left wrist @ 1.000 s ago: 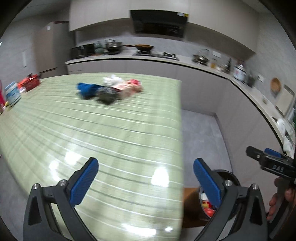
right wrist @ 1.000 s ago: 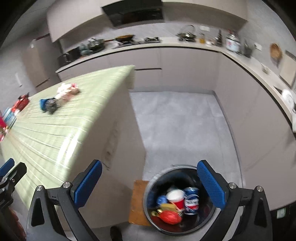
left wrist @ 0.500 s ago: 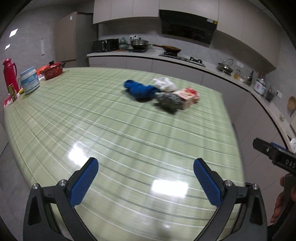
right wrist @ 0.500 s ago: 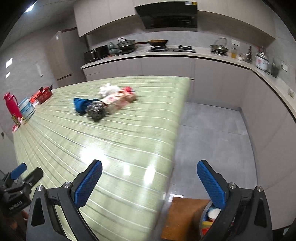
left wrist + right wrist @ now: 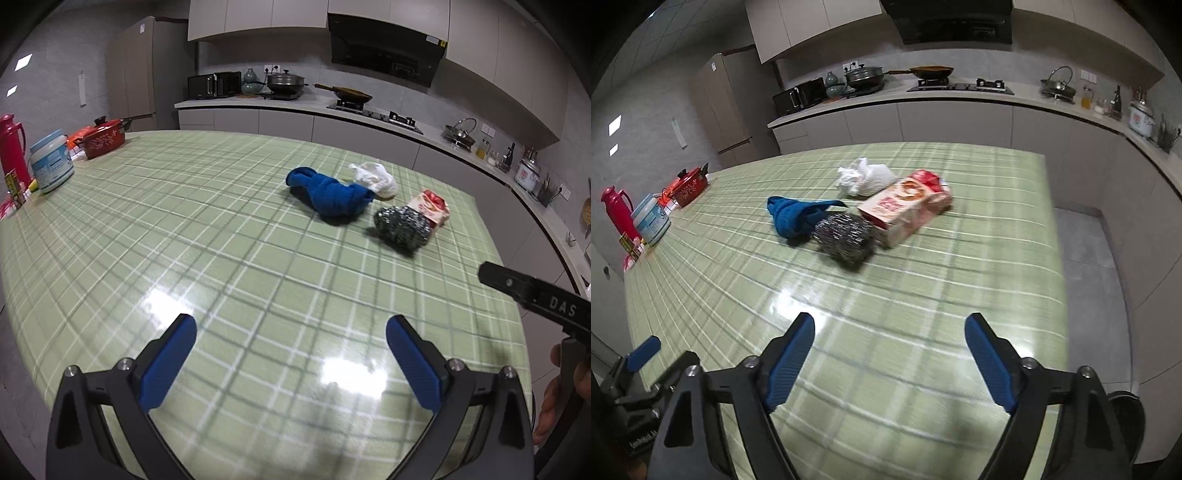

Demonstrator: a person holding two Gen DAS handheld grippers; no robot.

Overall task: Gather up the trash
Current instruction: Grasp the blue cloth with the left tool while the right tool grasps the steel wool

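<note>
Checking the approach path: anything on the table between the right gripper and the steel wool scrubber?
Nothing. In the right wrist view, only bare green checked tablecloth lies between the right gripper, jaws closing on nothing, and the steel wool scrubber.

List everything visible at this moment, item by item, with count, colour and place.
table: 1, green plaid cloth, fills foreground
blue cloth: 1, blue, bunched, table's far part
white wad: 1, white, behind the cloth
steel scourer: 1, silver, between cloth and carton
carton: 1, red and white, lying flat
red pot: 1, table's far left edge
white tub: 1, white and blue, left edge
red flask: 1, left edge
left gripper: 1, black, blue pads, jaws open, empty
right gripper: 1, same, jaws closing, nothing between
</note>
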